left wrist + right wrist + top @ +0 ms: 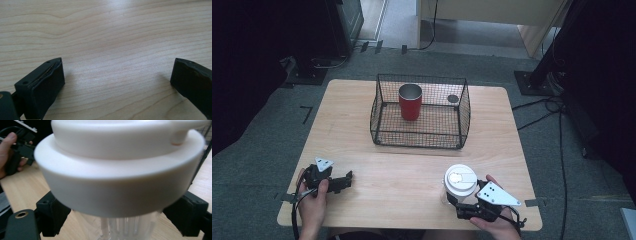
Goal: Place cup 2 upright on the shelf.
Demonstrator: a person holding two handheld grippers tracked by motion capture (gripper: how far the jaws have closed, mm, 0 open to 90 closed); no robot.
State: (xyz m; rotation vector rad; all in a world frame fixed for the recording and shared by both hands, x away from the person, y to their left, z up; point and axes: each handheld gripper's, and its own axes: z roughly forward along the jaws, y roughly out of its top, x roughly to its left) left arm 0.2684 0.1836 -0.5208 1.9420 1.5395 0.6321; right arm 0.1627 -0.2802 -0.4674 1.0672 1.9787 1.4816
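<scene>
Wooden surface point(362, 150), wire basket point(420, 111) at twelve o'clock holding red cup point(410, 101). At five o'clock, white-lidded clear cup point(460, 183), apparently clamped by right claw point(454, 199) beneath the lid. At seven o'clock, left claw point(347, 179) wide, holding nothing.

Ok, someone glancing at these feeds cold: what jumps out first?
The wire basket at the table's far middle, with a red cup upright inside it. Then the white-lidded clear bottle near the front edge, the right gripper jaws on either side below its lid.
</scene>
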